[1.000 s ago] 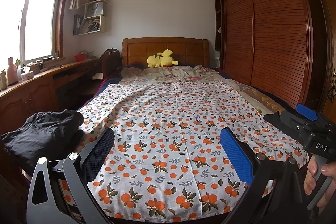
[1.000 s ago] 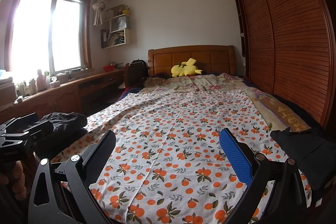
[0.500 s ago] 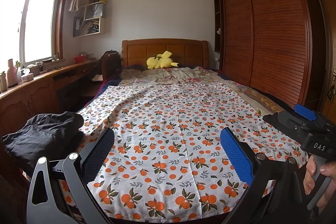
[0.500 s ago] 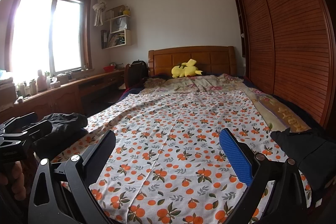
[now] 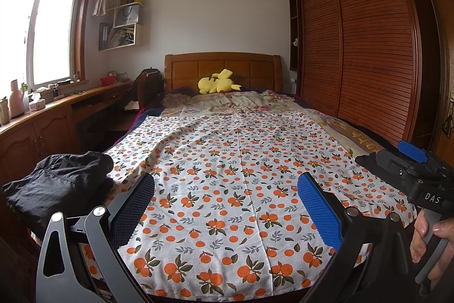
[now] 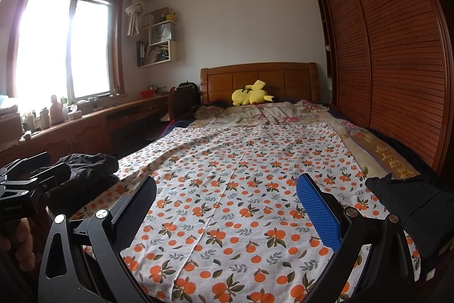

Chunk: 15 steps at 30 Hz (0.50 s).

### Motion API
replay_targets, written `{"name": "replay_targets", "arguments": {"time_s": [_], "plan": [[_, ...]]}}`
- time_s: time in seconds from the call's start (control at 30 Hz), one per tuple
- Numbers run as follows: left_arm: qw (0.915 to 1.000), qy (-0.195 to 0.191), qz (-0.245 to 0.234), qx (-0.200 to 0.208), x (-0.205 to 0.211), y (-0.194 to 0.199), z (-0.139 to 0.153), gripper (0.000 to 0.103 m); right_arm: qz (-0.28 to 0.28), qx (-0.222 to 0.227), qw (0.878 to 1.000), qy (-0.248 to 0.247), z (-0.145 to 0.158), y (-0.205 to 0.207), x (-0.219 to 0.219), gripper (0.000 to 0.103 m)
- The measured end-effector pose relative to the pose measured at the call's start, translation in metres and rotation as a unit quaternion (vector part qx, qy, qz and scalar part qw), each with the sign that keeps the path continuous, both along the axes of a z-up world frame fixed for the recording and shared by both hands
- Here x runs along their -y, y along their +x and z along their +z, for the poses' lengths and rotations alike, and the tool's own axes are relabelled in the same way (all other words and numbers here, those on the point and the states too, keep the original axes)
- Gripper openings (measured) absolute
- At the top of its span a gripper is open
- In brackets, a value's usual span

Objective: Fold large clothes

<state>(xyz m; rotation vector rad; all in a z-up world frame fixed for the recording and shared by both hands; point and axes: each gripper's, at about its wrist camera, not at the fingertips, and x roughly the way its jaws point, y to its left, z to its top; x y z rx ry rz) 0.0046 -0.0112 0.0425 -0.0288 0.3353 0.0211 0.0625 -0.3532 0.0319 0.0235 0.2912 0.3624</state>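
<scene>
A white cloth with an orange-fruit print [image 5: 235, 169] lies spread flat over the bed, and it also shows in the right wrist view [image 6: 235, 189]. A black garment [image 5: 56, 183] lies bunched at the bed's near left corner [image 6: 85, 169]. Another black garment [image 6: 411, 203] lies at the near right edge. My left gripper [image 5: 225, 198] is open and empty above the bed's foot. My right gripper [image 6: 225, 200] is open and empty beside it, and its body shows at the right of the left wrist view [image 5: 411, 178].
A yellow plush toy [image 5: 217, 81] lies by the wooden headboard [image 5: 222, 67]. A floral quilt [image 5: 227, 104] covers the bed's head end. A wooden wardrobe [image 5: 363, 53] lines the right side. A desk counter [image 5: 56, 110] with bottles runs under the window at left.
Both grippers have tilted down slightly, so the room sits a little higher in both views. Nothing on the bed has moved.
</scene>
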Motion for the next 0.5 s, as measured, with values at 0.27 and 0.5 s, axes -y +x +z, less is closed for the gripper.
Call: {"name": "replay_targets", "arguments": {"time_s": [0.27,0.5], "plan": [[1.0,0.001,-0.001,0.0,0.0009,-0.0004,0.0007,0.101,0.0,0.0,1.0,0.0,-0.0001,0.0001,0.0002,0.096],[1.0,0.001,0.0,0.0,-0.0004,-0.0013,0.0018,0.101,0.0,0.0,1.0,0.0,0.0,0.0,0.0001,0.096]]}}
